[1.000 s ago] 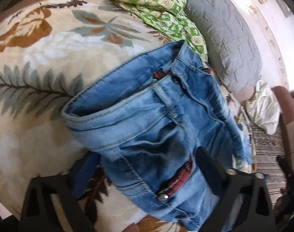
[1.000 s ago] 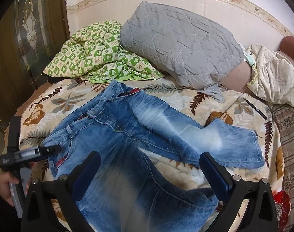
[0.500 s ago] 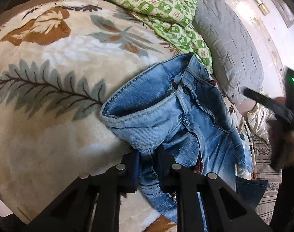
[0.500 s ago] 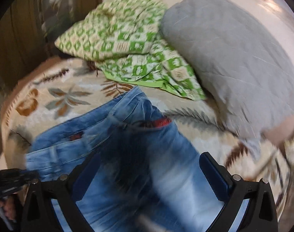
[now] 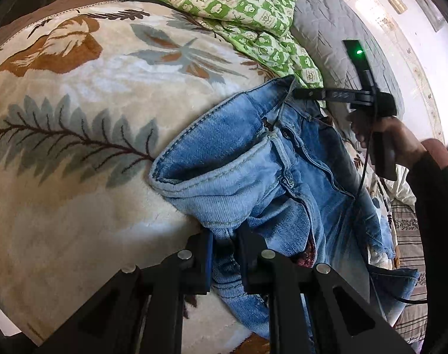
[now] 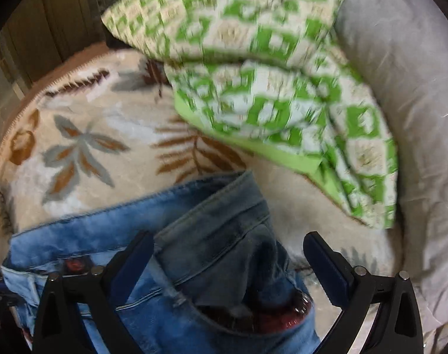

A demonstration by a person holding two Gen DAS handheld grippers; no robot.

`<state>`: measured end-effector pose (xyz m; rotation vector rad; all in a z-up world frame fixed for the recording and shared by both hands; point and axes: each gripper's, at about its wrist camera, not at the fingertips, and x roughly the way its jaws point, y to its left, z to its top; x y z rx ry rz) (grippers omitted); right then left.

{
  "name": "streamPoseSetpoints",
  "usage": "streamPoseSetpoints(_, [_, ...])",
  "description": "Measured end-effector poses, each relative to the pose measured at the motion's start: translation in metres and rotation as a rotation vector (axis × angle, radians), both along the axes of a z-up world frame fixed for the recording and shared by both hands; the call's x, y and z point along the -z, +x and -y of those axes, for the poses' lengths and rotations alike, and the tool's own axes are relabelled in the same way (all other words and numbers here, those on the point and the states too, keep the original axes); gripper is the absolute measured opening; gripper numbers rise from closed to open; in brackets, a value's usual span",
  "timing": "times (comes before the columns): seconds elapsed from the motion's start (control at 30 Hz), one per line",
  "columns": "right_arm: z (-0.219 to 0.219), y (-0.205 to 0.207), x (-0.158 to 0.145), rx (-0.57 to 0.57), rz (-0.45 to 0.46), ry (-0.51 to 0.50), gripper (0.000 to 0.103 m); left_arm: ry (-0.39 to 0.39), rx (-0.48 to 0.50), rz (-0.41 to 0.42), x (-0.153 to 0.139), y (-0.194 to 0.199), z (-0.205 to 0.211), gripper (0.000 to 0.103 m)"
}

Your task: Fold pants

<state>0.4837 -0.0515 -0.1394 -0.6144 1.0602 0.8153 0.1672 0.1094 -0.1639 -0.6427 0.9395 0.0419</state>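
Light blue jeans (image 5: 253, 171) lie on a leaf-patterned blanket (image 5: 76, 118) on a bed. My left gripper (image 5: 225, 253) is shut on the near corner of the waistband, with denim pinched between its fingers. My right gripper (image 6: 227, 259) is open and straddles the far corner of the waistband (image 6: 218, 218), with its fingertips down beside the cloth. It also shows in the left wrist view (image 5: 300, 93), reaching in at the far waistband edge, held by a hand. The legs run off to the right, mostly hidden.
A green checked quilt (image 5: 238, 14) and a grey pillow (image 5: 336, 44) lie just behind the waistband; they also show in the right wrist view, the quilt (image 6: 268, 88) and the pillow (image 6: 415, 118). A striped cover (image 5: 406, 236) lies at right. The bed edge is at left.
My left gripper closed on the near waistband corner and stays shut. My right gripper swung from over the legs up to the far waistband corner and came down around it, still open.
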Motion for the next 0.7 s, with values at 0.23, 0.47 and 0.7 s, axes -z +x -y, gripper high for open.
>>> streamPoseSetpoints(0.23, [0.009,-0.004,0.008,0.004,-0.005,0.006,0.030,-0.003,-0.005,-0.002,-0.001,0.001,0.000,0.014])
streamPoseSetpoints(0.47, [0.007,-0.033,-0.016,-0.037,0.151,-0.013,0.009,0.025,0.001,0.054,-0.014,-0.004,0.004,0.012])
streamPoseSetpoints(0.7, [-0.022,-0.056,-0.076,-0.085,0.355,0.041,0.008,0.044,-0.025,0.189,-0.043,-0.015,0.003,0.011])
